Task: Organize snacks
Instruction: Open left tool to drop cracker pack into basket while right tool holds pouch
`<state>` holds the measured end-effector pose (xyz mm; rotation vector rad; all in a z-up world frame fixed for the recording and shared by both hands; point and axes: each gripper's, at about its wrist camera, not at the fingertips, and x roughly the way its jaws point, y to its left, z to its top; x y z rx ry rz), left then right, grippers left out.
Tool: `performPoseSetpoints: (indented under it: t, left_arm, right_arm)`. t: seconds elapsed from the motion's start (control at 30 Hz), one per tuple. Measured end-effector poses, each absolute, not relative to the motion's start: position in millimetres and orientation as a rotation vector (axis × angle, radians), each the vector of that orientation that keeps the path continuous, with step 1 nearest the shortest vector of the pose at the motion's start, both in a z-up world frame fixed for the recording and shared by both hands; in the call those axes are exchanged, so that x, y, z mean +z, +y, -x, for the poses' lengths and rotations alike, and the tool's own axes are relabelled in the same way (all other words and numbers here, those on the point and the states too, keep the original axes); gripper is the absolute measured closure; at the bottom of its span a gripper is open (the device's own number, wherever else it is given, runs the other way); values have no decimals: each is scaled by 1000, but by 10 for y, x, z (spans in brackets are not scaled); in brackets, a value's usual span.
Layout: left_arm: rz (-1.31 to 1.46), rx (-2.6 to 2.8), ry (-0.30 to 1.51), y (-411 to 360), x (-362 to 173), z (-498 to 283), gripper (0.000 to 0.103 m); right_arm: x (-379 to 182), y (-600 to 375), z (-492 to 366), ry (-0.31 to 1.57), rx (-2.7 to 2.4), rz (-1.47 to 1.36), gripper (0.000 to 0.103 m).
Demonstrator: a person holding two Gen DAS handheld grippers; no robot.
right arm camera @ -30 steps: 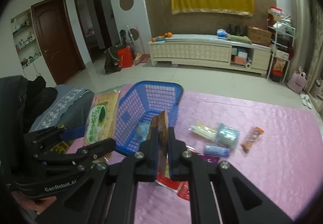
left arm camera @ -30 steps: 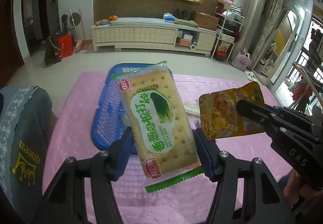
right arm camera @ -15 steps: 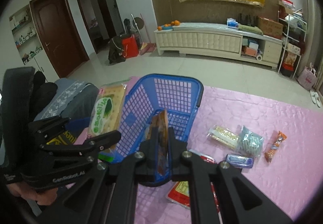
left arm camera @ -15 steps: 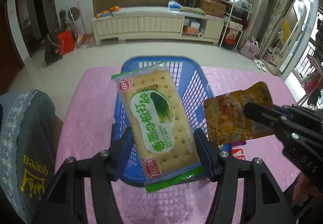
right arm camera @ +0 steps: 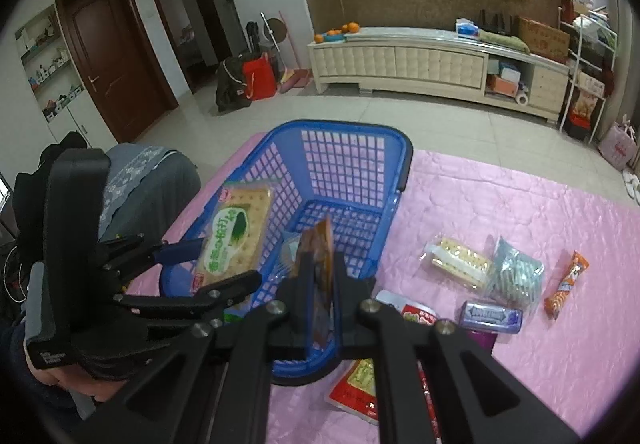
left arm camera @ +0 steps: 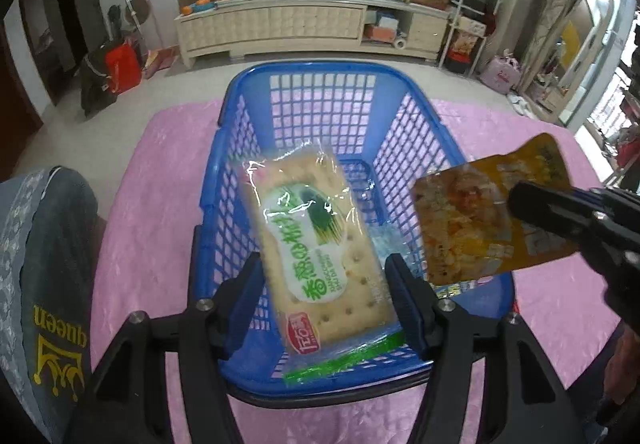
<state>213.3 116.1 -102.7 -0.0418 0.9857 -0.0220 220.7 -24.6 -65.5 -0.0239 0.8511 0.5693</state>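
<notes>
A blue plastic basket (left arm camera: 320,68) stands on the pink cloth. Over its near half my left gripper (left arm camera: 324,268) has its jaws opening. The green-and-cream cracker pack (left arm camera: 316,244) lies blurred and tilted between the pads, loose, dropping into the basket. The right wrist view shows that pack (right arm camera: 234,236) at the basket's (right arm camera: 344,128) left wall, between the left gripper's (right arm camera: 228,262) fingers. My right gripper (right arm camera: 320,264) is shut on an orange snack pouch (right arm camera: 322,244), held edge-on over the basket's near right part. From the left wrist the pouch (left arm camera: 472,216) shows its face.
A clear bluish packet (left arm camera: 388,244) lies inside the basket. On the cloth to the right lie a wafer pack (right arm camera: 456,258), a pale blue packet (right arm camera: 516,276), an orange bar (right arm camera: 566,284), a gum box (right arm camera: 490,316) and a red pack (right arm camera: 412,314). A grey cushioned chair (left arm camera: 40,264) stands at the left.
Both grippers have moved forward and down over the basket. The left jaws have widened, and the cracker pack has slipped and tilted between them. The pouch stays gripped.
</notes>
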Motion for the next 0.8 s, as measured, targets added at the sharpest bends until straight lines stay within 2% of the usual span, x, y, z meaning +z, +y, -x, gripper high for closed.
performPoseSetpoints:
  t: [0.13,0.43,0.57,0.8]
  left_arm:
    - [30,-8,968,1169,-953,-2050,29]
    - [96,-3,889,1300,-552,-1751,29]
    - [104,22,846,1409,-384,-1611,24]
    - [107,70,818,1588,-294,-1498,24]
  right_arm:
    - [-613,-291,-2183,844,570,19,92]
    - [-416,-270,-2061,808,601,4,92]
    - [-320,-195,-2013,792,624,1,92]
    - [-279,44,-1937,778,664,34,92]
